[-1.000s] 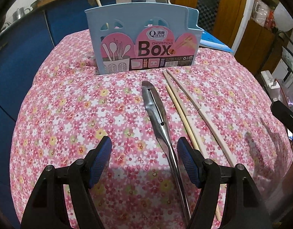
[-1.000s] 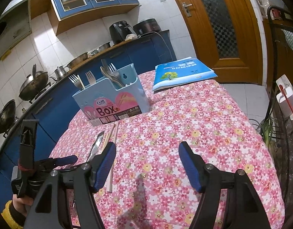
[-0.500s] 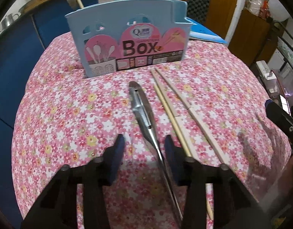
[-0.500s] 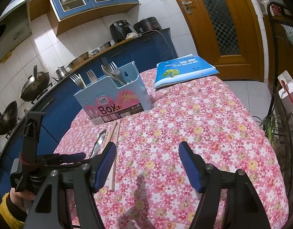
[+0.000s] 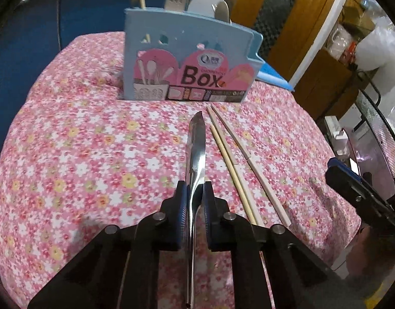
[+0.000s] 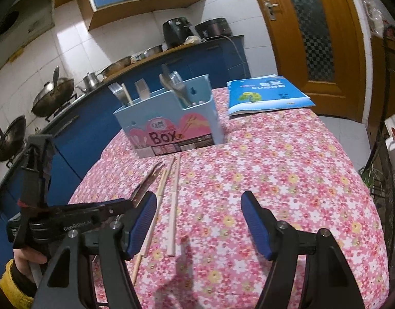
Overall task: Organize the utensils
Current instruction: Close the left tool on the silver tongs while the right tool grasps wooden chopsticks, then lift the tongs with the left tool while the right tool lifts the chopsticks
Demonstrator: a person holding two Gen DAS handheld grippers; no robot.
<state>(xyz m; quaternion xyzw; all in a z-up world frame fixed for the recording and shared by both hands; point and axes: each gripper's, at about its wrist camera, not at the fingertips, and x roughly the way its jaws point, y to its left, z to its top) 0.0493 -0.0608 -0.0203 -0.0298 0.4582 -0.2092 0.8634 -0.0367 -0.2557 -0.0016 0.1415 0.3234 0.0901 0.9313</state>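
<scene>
My left gripper [image 5: 193, 188] is closing its jaws, and the blue pads press on both sides of a long steel utensil [image 5: 197, 139] turned on edge. The utensil's tip points at the light blue utensil box [image 5: 187, 59], which holds forks and spoons. Two pale chopsticks [image 5: 249, 159] and a thinner wooden one [image 5: 233, 170] lie on the cloth just right of the steel utensil. My right gripper [image 6: 198, 206] hovers open over the floral cloth, nothing between its fingers. From there I see the left gripper [image 6: 125, 206], the steel utensil [image 6: 145, 185], the chopsticks [image 6: 174, 193] and the box [image 6: 169, 126].
The table wears a pink floral cloth [image 6: 287, 180]. A blue book [image 6: 267, 97] lies at its far right corner. A blue counter with woks [image 6: 53, 97] and a kettle runs behind the table. A wooden door [image 6: 313, 38] stands beyond, and a wire rack [image 5: 377, 134] at the right.
The left jaws narrowed from wide open onto the steel utensil, which turned from flat to on edge. The left view tilted and moved nearer the box. The right gripper shifted slightly, still open.
</scene>
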